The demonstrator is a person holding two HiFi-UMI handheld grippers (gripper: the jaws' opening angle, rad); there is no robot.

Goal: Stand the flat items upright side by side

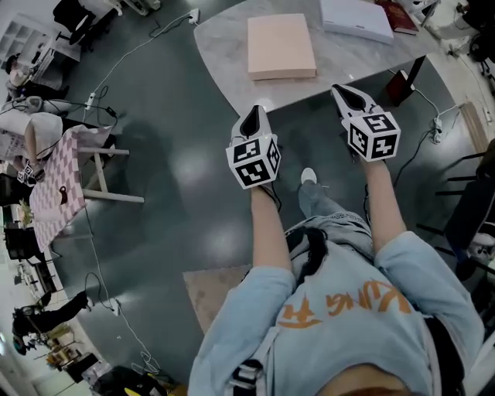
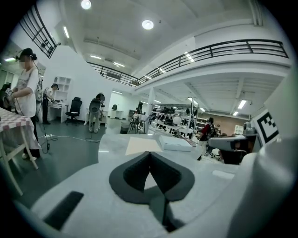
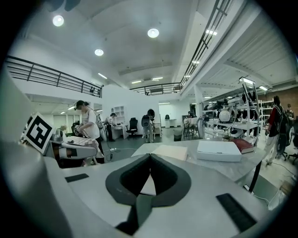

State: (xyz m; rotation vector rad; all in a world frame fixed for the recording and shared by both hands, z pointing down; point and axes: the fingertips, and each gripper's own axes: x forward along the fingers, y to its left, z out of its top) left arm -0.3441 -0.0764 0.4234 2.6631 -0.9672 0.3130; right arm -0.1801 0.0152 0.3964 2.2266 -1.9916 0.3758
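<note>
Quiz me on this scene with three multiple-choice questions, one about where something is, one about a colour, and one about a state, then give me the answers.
1. Where is the flat beige rectangular item?
A. Lying flat on the grey table
B. On the floor
C. Standing upright against a wall

2. What colour is the flat rectangular box that lies beyond the beige one?
A. Black
B. White
C. Green

3. How do the left gripper and the right gripper stand?
A. Both wide open
B. Left shut on the beige item
C. Both shut and empty

Answers:
1 A: the head view shows it lying flat on the tabletop.
2 B: it shows white in the head view and in the right gripper view.
3 C: each gripper view shows its jaws together with nothing between them.
</note>
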